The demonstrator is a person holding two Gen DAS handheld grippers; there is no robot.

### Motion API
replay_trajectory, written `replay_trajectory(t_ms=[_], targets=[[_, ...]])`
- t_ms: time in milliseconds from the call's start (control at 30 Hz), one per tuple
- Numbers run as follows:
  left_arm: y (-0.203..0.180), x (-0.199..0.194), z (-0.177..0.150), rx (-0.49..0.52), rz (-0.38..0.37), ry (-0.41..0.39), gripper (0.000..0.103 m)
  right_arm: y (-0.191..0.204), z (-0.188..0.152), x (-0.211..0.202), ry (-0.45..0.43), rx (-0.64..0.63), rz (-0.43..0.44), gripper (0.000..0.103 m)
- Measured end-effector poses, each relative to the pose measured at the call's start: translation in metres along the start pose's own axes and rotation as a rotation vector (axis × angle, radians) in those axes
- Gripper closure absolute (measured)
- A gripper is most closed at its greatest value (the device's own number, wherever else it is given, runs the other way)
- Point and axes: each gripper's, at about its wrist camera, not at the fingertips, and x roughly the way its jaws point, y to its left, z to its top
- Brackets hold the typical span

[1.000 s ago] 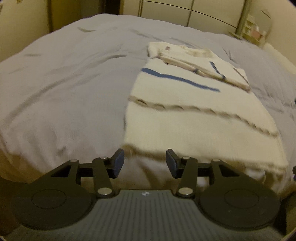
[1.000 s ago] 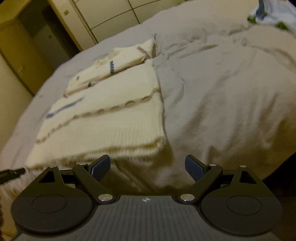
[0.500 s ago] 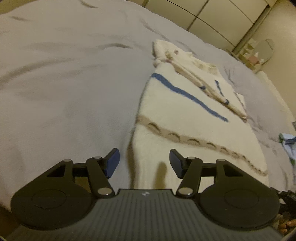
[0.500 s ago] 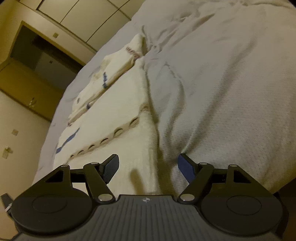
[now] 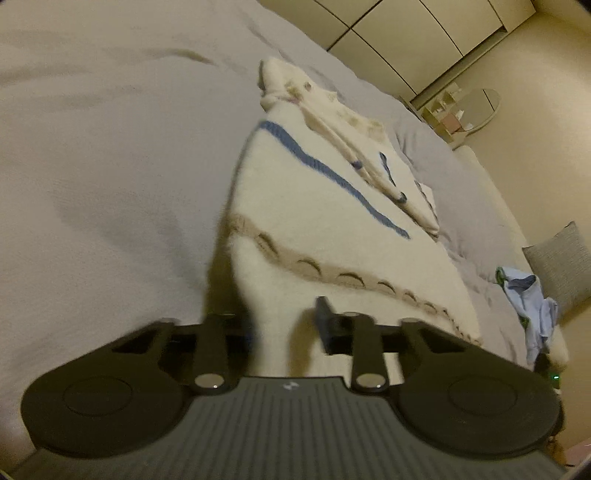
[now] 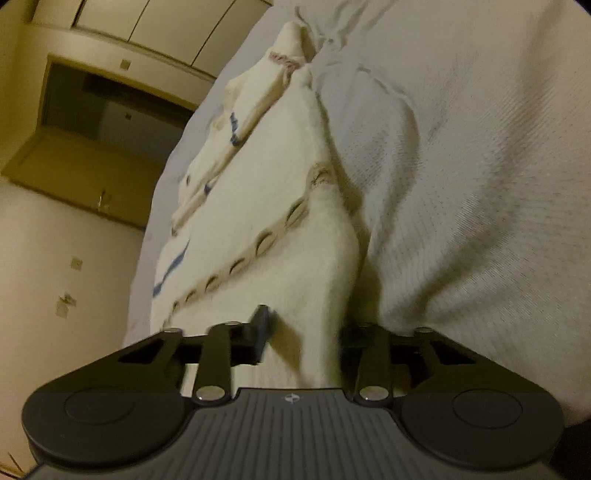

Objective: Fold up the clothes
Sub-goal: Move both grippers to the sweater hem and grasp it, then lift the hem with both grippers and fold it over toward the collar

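A cream knit sweater (image 5: 332,206) with a blue stripe and a beige scalloped band lies flat on the grey bedspread (image 5: 110,147), its sleeves folded across the far end. My left gripper (image 5: 284,328) is at the sweater's near left hem corner, jaws closing around the fabric, which bunches up between them. In the right wrist view the sweater (image 6: 266,192) runs away from me. My right gripper (image 6: 306,332) is at the near right hem corner, jaws around a raised ridge of fabric. The outer finger of each gripper is partly hidden by fabric.
A crumpled light blue garment (image 5: 528,302) and a grey pillow (image 5: 561,266) lie at the bed's right side. Wardrobe doors (image 5: 406,33) stand beyond the bed. A dark doorway (image 6: 110,110) is on the far left.
Both grippers have moved down and forward onto the sweater's near hem corners. Their jaws have narrowed around the fabric, which now rises between them.
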Motion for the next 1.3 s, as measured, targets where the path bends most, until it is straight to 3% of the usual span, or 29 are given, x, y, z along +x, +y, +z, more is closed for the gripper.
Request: replay_trajectory(t_ms=[33,200,600,767,1067,1200,1300], targets=[[-0.003,-0.002,0.0,0.006,0.003,-0.008,0.094,-0.001,0.001,0.001,-0.004,0.012,0.009,0.089],[-0.015,-0.011,-0.003,0.034,0.019,-0.046,0.097,-0.005,0.007,0.005,-0.03,0.065,0.054,0.092],[-0.066,-0.089,-0.034,0.116,-0.014,-0.208,0.098,0.026,0.022,-0.077,-0.189,-0.012,0.222,0.094],[-0.088,-0.122,-0.053,0.148,-0.033,-0.265,0.098,0.035,0.009,-0.119,-0.221,-0.051,0.255,0.094],[-0.098,-0.182,-0.134,0.111,-0.043,-0.237,0.098,0.026,-0.043,-0.183,-0.193,-0.052,0.246,0.094],[-0.101,-0.194,-0.138,0.111,-0.042,-0.231,0.098,0.021,-0.061,-0.194,-0.171,-0.044,0.223,0.094],[-0.102,-0.192,-0.124,0.093,-0.054,-0.232,0.098,0.024,-0.053,-0.191,-0.172,-0.05,0.22,0.093]])
